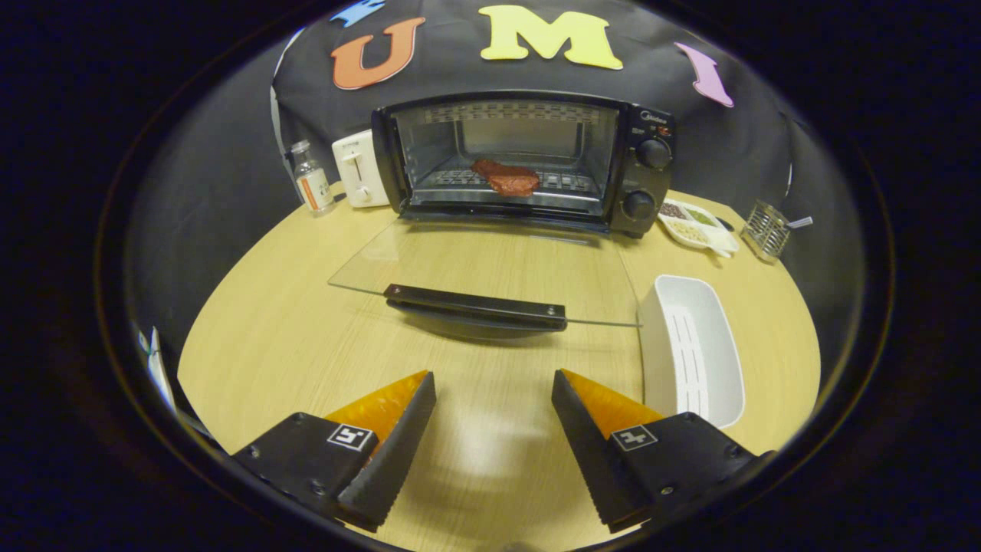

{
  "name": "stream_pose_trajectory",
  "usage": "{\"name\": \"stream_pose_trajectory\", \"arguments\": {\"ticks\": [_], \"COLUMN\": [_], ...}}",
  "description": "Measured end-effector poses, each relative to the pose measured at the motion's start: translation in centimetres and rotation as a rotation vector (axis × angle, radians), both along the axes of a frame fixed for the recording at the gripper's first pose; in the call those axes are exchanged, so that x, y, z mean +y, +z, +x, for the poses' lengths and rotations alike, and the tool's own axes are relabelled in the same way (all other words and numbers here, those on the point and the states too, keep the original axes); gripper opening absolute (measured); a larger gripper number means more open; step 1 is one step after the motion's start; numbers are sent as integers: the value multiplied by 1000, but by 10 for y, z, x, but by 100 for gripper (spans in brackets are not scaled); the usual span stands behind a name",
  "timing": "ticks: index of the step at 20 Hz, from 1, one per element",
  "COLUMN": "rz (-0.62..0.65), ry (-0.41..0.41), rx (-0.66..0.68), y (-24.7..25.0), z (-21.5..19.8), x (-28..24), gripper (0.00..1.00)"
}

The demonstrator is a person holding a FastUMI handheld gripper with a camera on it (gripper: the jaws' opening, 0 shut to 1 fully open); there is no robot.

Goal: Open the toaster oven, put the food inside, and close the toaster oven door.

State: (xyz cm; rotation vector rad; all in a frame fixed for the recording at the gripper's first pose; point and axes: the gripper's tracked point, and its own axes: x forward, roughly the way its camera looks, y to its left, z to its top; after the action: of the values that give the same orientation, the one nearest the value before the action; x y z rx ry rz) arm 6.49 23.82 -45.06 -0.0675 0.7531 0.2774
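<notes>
A black toaster oven [644,165] stands at the back of the wooden table, well beyond my fingers. Its glass door [490,268] is folded down flat toward me, with the black handle [475,304] at its near edge, just ahead of the fingers. Inside, a reddish-brown piece of meat [506,178] lies on the wire rack. My gripper [493,383] hovers over the table a short way before the handle. It is open, and only bare table shows between its orange-and-black fingers [391,429].
A white rectangular tray [693,349] stands just right of the door and the right finger. Left of the oven are a white toaster [359,169] and a small bottle [313,180]. To its right sit a divided snack dish [696,224] and a wire holder [765,230].
</notes>
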Motion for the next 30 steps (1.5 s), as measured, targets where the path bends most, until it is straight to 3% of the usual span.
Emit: {"name": "stream_pose_trajectory", "arguments": {"ticks": [13, 22, 30], "rz": [-14, 5, 24], "ry": [49, 49, 33], "rx": [10, -39, -110], "y": [-4, 41, 105], "z": [46, 52, 106], "x": [1, 11, 20], "gripper": [98, 98, 98]}}
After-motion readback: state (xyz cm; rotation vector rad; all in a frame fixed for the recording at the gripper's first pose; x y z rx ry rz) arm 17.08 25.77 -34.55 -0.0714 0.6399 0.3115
